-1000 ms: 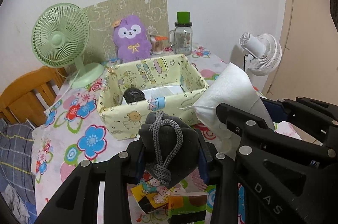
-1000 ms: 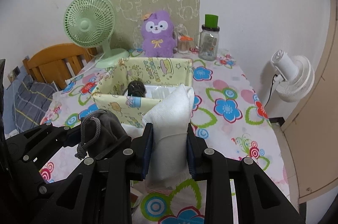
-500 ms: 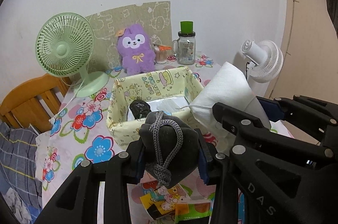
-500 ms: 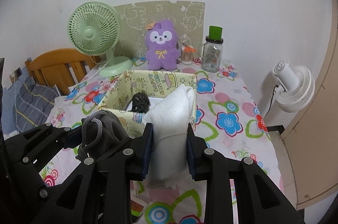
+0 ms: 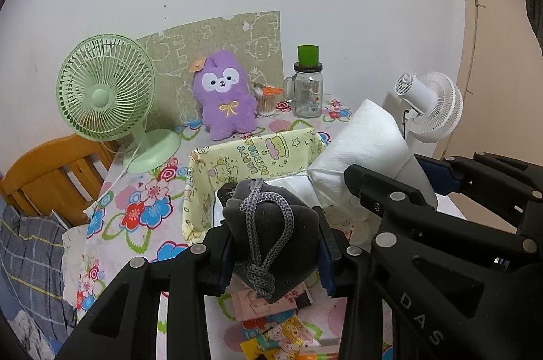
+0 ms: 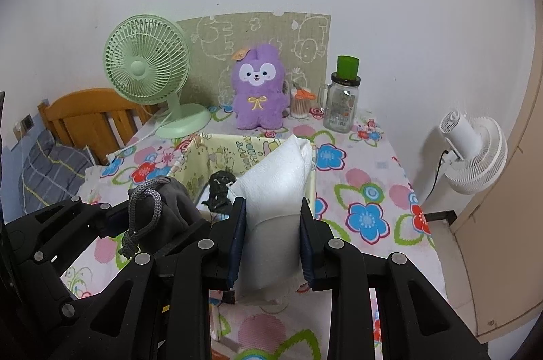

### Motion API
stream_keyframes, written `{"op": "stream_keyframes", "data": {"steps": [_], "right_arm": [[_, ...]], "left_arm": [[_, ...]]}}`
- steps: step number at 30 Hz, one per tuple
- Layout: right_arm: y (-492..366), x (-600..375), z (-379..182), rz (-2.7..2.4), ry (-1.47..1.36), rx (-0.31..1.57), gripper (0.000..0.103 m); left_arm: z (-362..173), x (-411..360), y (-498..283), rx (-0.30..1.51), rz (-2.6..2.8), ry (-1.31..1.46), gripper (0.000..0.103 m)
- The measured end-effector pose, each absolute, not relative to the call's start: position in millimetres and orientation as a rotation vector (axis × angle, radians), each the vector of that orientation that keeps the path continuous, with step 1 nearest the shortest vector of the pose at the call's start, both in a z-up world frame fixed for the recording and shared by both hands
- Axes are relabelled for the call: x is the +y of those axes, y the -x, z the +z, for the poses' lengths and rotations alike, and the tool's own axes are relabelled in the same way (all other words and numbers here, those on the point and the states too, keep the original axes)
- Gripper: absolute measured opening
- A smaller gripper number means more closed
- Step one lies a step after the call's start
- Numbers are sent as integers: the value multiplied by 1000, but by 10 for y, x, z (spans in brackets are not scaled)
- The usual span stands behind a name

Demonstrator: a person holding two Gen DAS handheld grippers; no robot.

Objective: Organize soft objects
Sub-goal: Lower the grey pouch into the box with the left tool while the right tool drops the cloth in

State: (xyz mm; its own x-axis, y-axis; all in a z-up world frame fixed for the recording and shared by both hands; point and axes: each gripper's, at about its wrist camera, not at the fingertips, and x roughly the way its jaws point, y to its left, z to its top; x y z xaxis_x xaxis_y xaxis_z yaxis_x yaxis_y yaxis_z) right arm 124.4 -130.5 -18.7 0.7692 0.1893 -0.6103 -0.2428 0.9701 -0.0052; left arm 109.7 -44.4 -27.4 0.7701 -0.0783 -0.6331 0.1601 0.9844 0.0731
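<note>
- Left wrist view; left tongs: clamped on a grey pouch with a knotted cord; held clear of the tabletop, near edge of the bin just beyond it
- Same view; right tongs: clamped on a white towel, alongside at the right, over the bin's right side
- Same view; bin: yellow, printed, open-topped; a dark item and a white packet lie inside, mostly hidden by the pouch
- Same view; change over the last second: the bin sits lower and closer under both loads, the card packets have slid further under the tongs; both hands have lifted and carried forward together
- Right wrist view; right tongs: towel pinched at mid-length, its top leaning over the bin; dark item visible inside
- Same view; left tongs: pouch gripped, just short of the bin's left wall
- Same view; bystanders: plush, green fan, jar; untouched at the back
- Judgement: carry nearly done; both soft items look ready to be lowered and released into the bin
</note>
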Motion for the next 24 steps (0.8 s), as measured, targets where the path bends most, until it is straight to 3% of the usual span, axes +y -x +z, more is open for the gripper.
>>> {"op": "stream_keyframes", "data": {"steps": [24], "right_arm": [[-1887,-1179,-235,224,95,673,31]], "left_arm": [[-332,-311,-1714,695,-95,-126,40]]}}
